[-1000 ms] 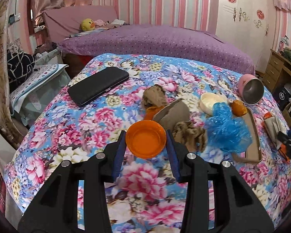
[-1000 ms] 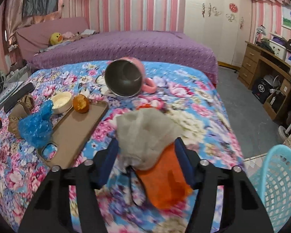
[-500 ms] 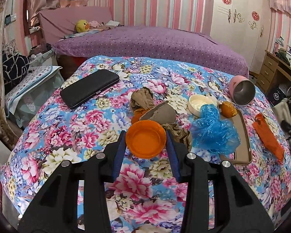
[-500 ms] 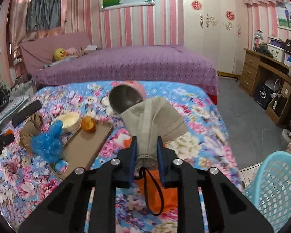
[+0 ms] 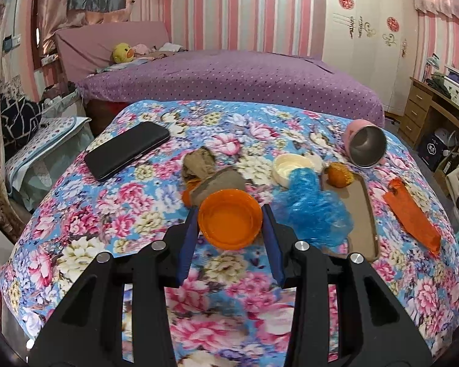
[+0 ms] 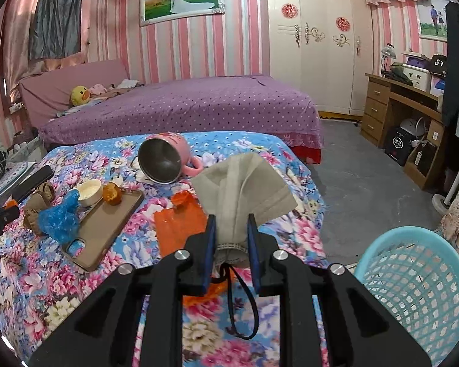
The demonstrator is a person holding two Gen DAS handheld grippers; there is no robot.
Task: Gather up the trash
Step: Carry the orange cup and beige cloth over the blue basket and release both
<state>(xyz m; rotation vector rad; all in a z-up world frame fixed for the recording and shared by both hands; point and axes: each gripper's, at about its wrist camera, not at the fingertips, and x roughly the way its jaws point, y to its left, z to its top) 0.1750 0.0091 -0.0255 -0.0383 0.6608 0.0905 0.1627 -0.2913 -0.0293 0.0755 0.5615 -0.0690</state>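
My left gripper (image 5: 230,214) is shut on a round orange lid (image 5: 229,229), held above the flowered bedspread (image 5: 107,214). My right gripper (image 6: 231,218) is shut on a grey-beige face mask (image 6: 244,183), which fans out above the fingers while a black cord loop hangs below them. Under the mask, an orange plastic bag (image 6: 180,223) lies flat on the bed. On the bedspread lie a crumpled blue plastic bag (image 5: 312,211), brown crumpled paper (image 5: 199,162), a white cup lid (image 5: 290,166) and an orange peel lump (image 5: 339,174).
A turquoise mesh basket (image 6: 413,290) stands on the floor off the bed's right corner. A pink mug (image 6: 165,159) lies on its side. A tan phone case (image 6: 107,226) and a black phone (image 5: 127,150) rest on the bed. A wooden desk (image 6: 397,107) is far right.
My right gripper closed on the mask and lifted it off the orange bag, drawing back toward the bed's corner. The left gripper pulled back with the orange lid still held.
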